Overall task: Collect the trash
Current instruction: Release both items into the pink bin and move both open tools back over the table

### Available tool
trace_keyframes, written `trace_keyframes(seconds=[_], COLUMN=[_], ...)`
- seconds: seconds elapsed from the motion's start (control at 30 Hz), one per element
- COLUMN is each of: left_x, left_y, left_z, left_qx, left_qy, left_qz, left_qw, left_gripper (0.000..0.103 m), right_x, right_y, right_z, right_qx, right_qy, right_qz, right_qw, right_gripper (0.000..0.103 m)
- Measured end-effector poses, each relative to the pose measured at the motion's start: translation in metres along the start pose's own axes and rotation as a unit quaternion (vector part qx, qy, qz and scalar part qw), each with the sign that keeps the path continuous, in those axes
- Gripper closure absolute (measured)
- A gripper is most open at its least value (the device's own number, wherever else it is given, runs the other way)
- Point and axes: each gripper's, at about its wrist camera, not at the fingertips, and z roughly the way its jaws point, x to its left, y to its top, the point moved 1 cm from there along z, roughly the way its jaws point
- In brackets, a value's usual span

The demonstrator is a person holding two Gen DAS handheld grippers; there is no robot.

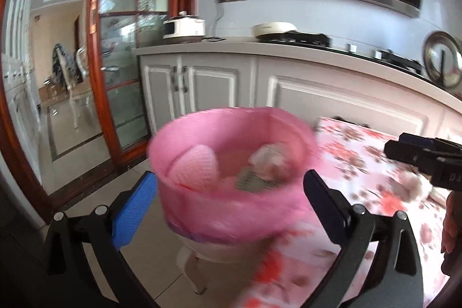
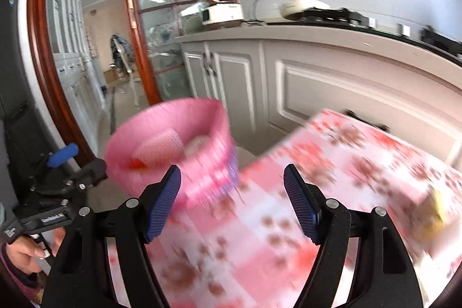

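Note:
A bin lined with a pink bag (image 1: 231, 210) stands on the floor beside the table; it also shows in the right wrist view (image 2: 173, 146). Inside lie a pink foam net (image 1: 196, 166), crumpled white paper (image 1: 271, 158) and a greenish scrap (image 1: 251, 181). My left gripper (image 1: 231, 198) is open, its fingers either side of the bin's near wall. My right gripper (image 2: 232, 201) is open and empty over the table's edge. A crumpled white piece (image 1: 415, 184) lies on the flowered cloth under the right gripper's body. A yellow item (image 2: 439, 207) lies at the table's right.
The table with a pink flowered cloth (image 2: 317, 192) fills the right side. Grey kitchen cabinets (image 1: 288, 88) with a worktop, a rice cooker (image 1: 184, 28) and a stove stand behind. A wood-framed glass door (image 1: 121, 62) is to the left. Tiled floor lies beneath the bin.

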Motion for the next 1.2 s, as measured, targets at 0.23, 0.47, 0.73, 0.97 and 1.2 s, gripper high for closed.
trace_keyframes(seconds=[0.23,0.47,0.73,0.97,1.2], left_x=[-0.061,-0.151,-0.213,-0.235,-0.244], left_y=[-0.017,-0.024,-0.032,-0.041,-0.035], left_z=[-0.027,-0.047,-0.047,-0.031,-0.014], left_qx=[-0.009,-0.010,0.007,0.022,0.023], left_qy=[-0.060,-0.108,-0.137,-0.151,-0.148], left_qz=[-0.022,0.038,0.063,0.075,0.087], left_qw=[0.9979,0.9934,0.9886,0.9855,0.9849], left_gripper=[0.005,0.005,0.005,0.005,0.005], right_x=[-0.051,-0.086,-0.139,-0.168,-0.186], right_y=[-0.046,-0.080,-0.113,-0.120,-0.112], right_z=[-0.070,-0.126,-0.161,-0.138,-0.104], right_qx=[-0.009,-0.025,-0.027,0.008,0.039], right_qy=[-0.074,-0.129,-0.201,-0.208,-0.204], right_qz=[0.032,0.056,0.106,0.113,0.122], right_qw=[0.997,0.990,0.973,0.971,0.971], right_gripper=[0.030,0.029,0.029,0.029,0.029])
